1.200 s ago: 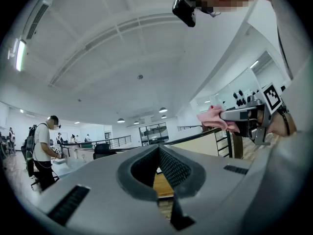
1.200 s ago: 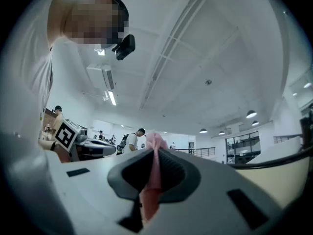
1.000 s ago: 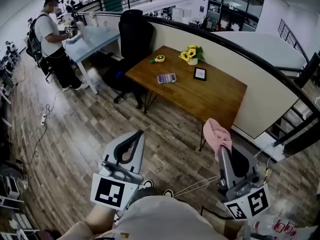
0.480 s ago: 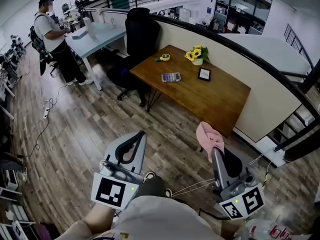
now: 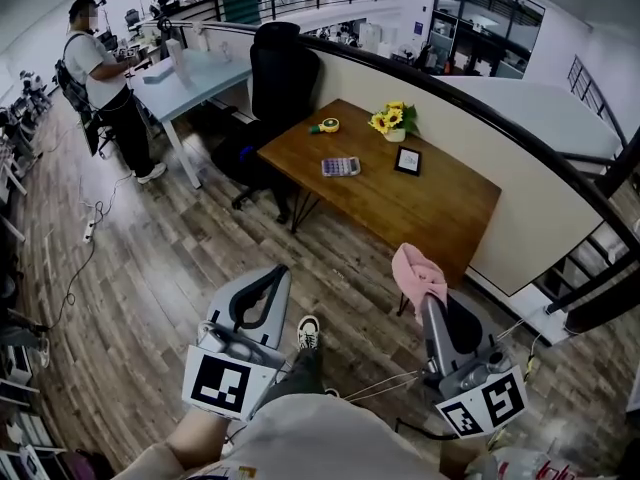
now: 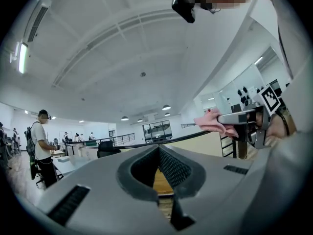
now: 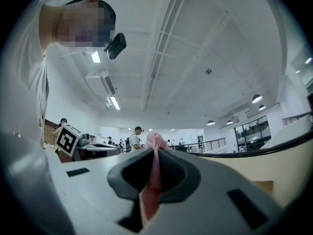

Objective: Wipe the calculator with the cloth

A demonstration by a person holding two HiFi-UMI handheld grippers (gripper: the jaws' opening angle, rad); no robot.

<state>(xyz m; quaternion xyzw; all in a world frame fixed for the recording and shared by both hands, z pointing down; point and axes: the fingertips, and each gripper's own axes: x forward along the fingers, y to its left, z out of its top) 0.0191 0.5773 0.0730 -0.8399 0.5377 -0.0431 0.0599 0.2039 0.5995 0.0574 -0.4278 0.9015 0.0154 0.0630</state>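
Observation:
The calculator (image 5: pixel 340 166) lies on the wooden table (image 5: pixel 440 203) far ahead, well beyond both grippers. A pink cloth (image 5: pixel 420 276) hangs bunched from the tips of my right gripper (image 5: pixel 431 310), which is shut on it; in the right gripper view the cloth (image 7: pixel 155 173) runs between the closed jaws of that gripper (image 7: pixel 156 153). My left gripper (image 5: pixel 273 271) is held low at the left, shut with nothing in it, and the left gripper view shows its jaws meeting at the tips of the left gripper (image 6: pixel 159 150). The pink cloth (image 6: pixel 213 122) shows there too, off to the right.
On the table stand yellow flowers (image 5: pixel 391 119), a small black frame (image 5: pixel 407 161) and a yellow-green tape measure (image 5: pixel 327 125). A black office chair (image 5: pixel 277 68) stands behind the table. A person (image 5: pixel 95 68) stands at a pale desk (image 5: pixel 195 76) far left. A low wall borders the table's right side.
The view has shifted slightly as I step over the wooden floor; a shoe now shows between the grippers. Both grippers keep their pose and the cloth stays held.

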